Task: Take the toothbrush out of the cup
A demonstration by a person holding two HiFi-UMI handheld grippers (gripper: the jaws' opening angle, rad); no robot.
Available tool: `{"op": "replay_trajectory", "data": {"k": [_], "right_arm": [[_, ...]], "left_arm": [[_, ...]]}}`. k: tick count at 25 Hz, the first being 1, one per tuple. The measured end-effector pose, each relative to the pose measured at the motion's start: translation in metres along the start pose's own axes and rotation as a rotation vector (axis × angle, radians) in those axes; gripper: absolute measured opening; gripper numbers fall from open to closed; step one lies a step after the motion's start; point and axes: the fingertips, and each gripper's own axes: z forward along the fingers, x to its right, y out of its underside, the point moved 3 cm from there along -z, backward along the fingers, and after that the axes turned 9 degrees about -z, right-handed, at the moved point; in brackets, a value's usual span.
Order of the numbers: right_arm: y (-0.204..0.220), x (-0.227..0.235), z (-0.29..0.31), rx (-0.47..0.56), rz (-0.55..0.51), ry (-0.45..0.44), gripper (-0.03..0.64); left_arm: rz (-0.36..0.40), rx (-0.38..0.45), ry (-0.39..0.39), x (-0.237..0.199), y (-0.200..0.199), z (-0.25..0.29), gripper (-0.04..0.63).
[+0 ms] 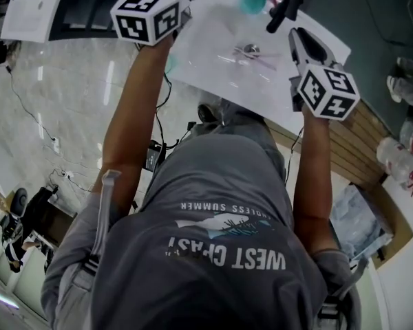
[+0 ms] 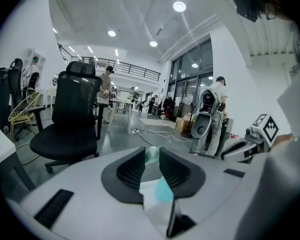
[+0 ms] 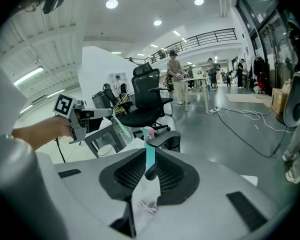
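Right gripper [image 3: 149, 150] is clamped on the thin toothbrush [image 3: 150, 156] and left gripper [image 2: 151, 150] pinches the cup [image 1: 251, 1]; the brush could catch the rim, pivot and slip.

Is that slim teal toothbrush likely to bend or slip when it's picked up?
Probably stiff: the slim teal toothbrush stands straight in the right gripper. Likely light, being so thin; its smooth handle might swivel between the ribbed pads.

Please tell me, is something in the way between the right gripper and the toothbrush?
Nothing visible is. The right gripper is shut on the toothbrush; the cup, held by the left gripper, stands apart from it.
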Motion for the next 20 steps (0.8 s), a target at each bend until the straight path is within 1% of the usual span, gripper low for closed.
{"op": "replay_trajectory", "data": {"k": [13, 15, 20], "right_arm": [[-0.017, -0.031, -0.014, 0.032, -0.044, -0.008, 0.064], [-0.02, -0.034, -0.015, 0.036, -0.049, -0.01, 0.063], [-0.02, -0.044, -0.019, 0.039, -0.06, -0.019, 0.063]], "left_arm": [[-0.05, 0.112, 0.043, 0.016, -0.034, -0.059, 0.078], [-0.056, 0.123, 0.049, 0.018, -0.037, -0.066, 0.068], [-0.064, 0.136, 0.051, 0.021, -0.037, -0.083, 0.067]]}}
